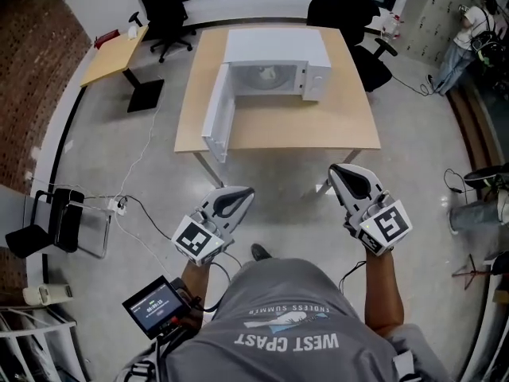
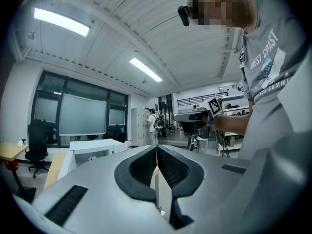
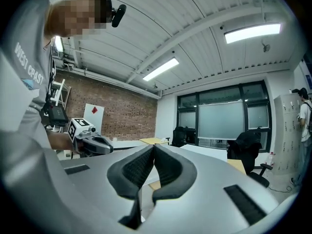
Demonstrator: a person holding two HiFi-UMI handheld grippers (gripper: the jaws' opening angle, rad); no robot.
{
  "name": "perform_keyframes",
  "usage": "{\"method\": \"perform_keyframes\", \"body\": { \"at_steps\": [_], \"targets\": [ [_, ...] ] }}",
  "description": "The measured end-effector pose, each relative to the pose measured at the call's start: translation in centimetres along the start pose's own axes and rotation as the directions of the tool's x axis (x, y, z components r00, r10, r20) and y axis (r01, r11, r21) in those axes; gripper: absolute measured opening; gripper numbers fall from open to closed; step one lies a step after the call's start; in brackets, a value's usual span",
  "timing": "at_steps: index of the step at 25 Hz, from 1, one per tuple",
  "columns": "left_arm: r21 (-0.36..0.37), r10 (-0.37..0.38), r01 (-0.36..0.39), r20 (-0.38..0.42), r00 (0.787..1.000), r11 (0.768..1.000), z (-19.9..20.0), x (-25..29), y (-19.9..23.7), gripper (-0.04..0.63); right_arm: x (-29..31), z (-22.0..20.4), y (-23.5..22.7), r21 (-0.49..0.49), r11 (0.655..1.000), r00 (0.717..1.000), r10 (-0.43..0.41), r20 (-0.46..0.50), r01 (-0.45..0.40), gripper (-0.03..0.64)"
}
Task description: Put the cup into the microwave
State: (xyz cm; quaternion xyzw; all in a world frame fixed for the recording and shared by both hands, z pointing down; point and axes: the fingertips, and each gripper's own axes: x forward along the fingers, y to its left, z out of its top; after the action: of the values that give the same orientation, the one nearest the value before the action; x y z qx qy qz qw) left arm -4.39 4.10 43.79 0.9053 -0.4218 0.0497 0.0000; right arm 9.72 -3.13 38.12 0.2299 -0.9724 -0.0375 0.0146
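Observation:
A white microwave (image 1: 274, 62) stands on the wooden table (image 1: 318, 130) with its door (image 1: 219, 114) swung open to the left. I cannot make out a cup in any view; the oven's inside is too small to read. My left gripper (image 1: 243, 194) is held level over the floor, short of the table's front edge, jaws shut and empty. My right gripper (image 1: 337, 170) is beside it to the right, also shut with nothing between its pads. In the left gripper view the jaws (image 2: 157, 149) meet in a thin line; in the right gripper view (image 3: 152, 148) they do the same.
Black office chairs (image 1: 167, 10) stand behind the table. A small wooden side table (image 1: 111, 54) is at the back left. Cables (image 1: 131, 205) trail over the floor near a black folding chair (image 1: 48, 225). Another person (image 1: 469, 38) stands at the far right.

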Motion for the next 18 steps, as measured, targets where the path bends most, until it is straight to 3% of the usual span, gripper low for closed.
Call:
{"method": "perform_keyframes", "body": {
  "at_steps": [6,13,18],
  "targets": [
    [0.011,-0.044,0.044,-0.028,0.999,0.999,-0.8,-0.8,-9.7,0.021,-9.6,-2.3,7.1,0.032,0.999,0.998,0.010,-0.060,-0.009,0.018],
    [0.003,-0.091,0.092,-0.056,0.994,0.996,-1.2,-4.7,-22.4,0.021,-21.7,-3.7,14.9,0.079,0.995,0.991,-0.048,-0.127,0.058,0.017],
    [-0.012,-0.067,0.066,-0.078,0.995,0.998,-1.2,-8.4,-27.7,0.021,-27.3,-3.5,19.4,0.105,0.994,0.988,-0.028,-0.151,0.044,0.017]
  ]
}}
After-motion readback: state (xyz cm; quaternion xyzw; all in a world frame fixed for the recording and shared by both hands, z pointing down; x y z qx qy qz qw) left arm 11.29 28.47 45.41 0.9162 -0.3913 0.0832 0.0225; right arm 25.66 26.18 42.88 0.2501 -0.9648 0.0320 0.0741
